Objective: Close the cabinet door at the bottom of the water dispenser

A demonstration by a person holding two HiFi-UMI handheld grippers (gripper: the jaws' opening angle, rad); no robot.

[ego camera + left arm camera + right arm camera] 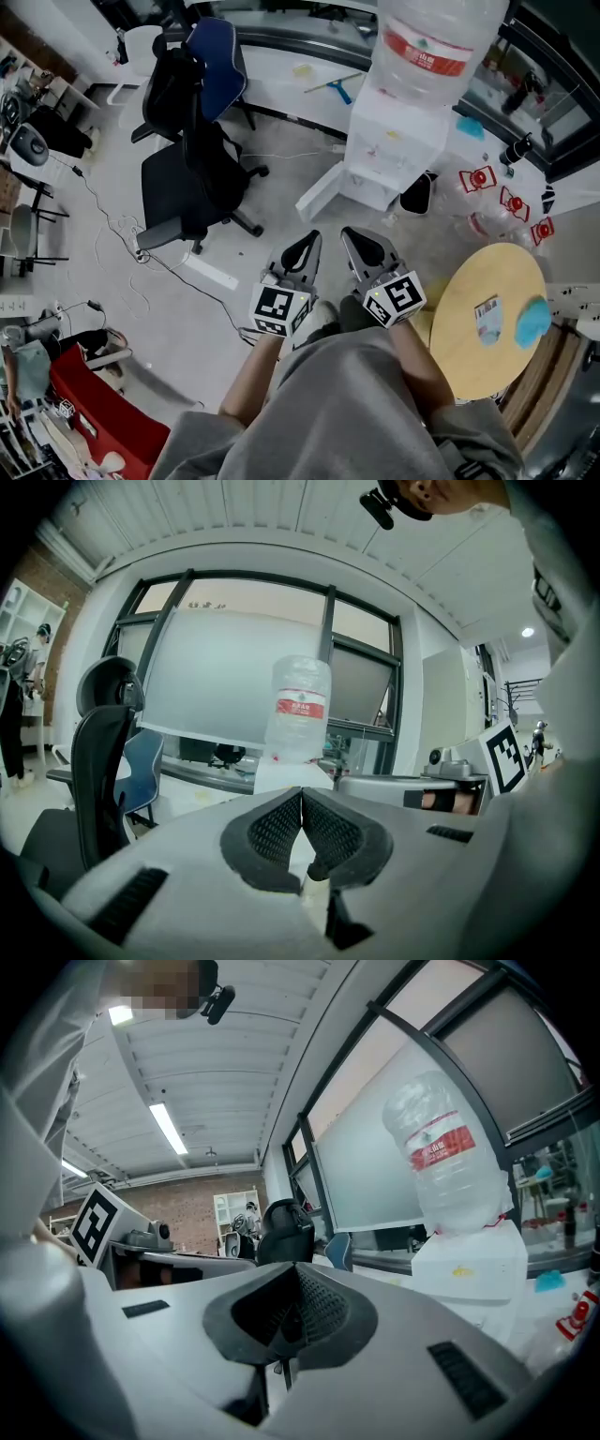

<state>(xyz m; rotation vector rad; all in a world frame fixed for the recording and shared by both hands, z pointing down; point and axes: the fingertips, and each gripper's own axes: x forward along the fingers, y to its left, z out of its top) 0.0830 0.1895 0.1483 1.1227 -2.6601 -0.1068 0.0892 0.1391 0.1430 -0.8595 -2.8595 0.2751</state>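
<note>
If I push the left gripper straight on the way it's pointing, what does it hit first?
The left gripper lines up with the water dispenser. In the head view the dispenser's open cabinet door looks nearest, so the gripper would likely meet that first. Depth is unclear.

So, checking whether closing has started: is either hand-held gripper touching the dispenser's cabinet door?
Apart. In the head view, floor shows between the open cabinet door and both the left hand-held gripper and right hand-held gripper.
</note>
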